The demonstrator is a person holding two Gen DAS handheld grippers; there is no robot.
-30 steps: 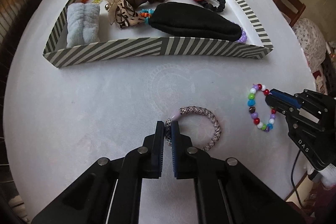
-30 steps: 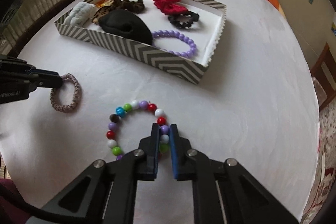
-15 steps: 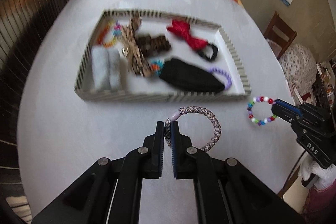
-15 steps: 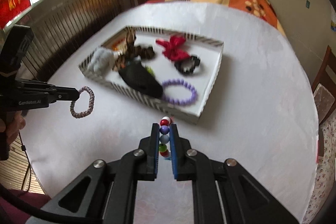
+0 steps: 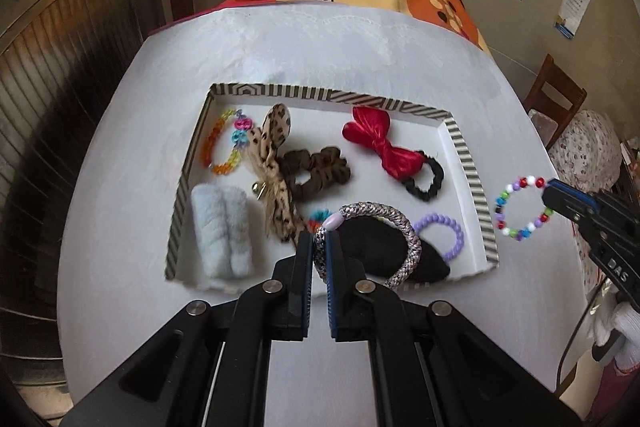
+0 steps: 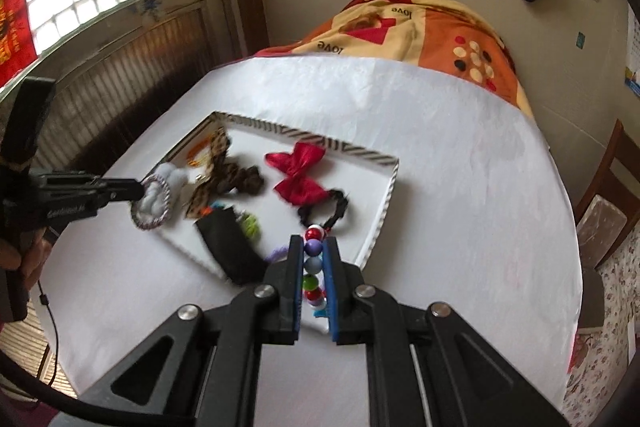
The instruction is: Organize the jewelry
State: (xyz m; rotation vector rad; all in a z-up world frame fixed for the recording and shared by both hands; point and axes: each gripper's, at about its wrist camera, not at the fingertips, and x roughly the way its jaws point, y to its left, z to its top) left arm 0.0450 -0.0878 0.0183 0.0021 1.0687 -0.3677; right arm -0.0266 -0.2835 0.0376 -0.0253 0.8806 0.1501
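Gripping a braided elastic ring (image 5: 370,241) and a glossy round-beaded bracelet (image 5: 520,207).

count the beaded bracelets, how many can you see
3. A multicolour beaded bracelet hangs from the right gripper, outside the tray. A purple one lies in the tray's near right corner, an orange-rainbow one at far left. Others may be hidden.

Glossy satin bow (image 5: 384,147), shiny plastic beads (image 5: 520,209), matt cloth table (image 5: 360,55).
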